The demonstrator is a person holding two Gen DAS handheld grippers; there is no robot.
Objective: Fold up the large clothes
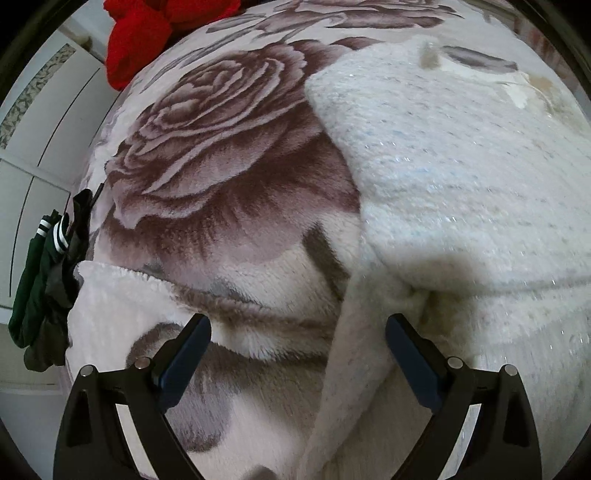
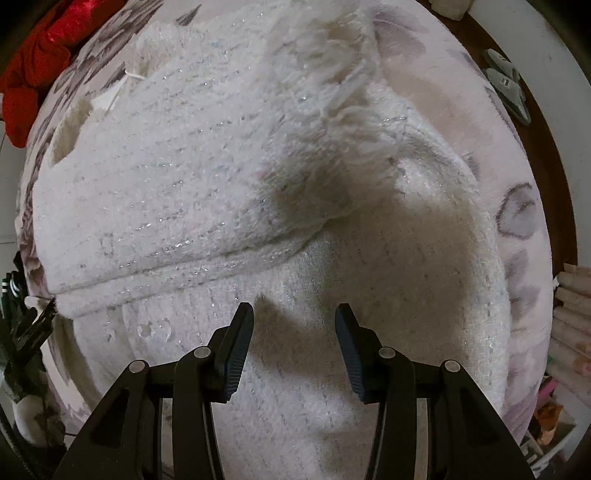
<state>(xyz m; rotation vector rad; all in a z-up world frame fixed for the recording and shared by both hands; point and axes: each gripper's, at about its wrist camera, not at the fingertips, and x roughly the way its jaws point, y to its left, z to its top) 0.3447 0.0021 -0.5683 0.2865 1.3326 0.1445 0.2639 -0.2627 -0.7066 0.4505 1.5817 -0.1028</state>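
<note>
Sweater: fuzzy white knit sweater with glittery thread, spread on the rose-print blanket – covers most of the right wrist view, lies to the right in the left wrist view.
Sweater fold: upper layer doubled over the lower one, thick hem edge running across just ahead of the right claw.
Sweater sleeve: one long strip hangs down toward the camera between the left claw's fingers, nearer the right one.
Left claw: jaws wide apart, nothing clamped, pointing steeply down over blanket and sleeve edge.
Right claw: jaws apart, partway open, empty – hovers over the sweater's lower layer, pads not pressing fabric.
Blanket: plush, pale with brown roses, under everything.
Red garment: bunched at the blanket's far left edge.
Dark green garment: white-striped cuff, draped off the left side.
Right edge: stacked pale rolls, too blurred to tell what.
</note>
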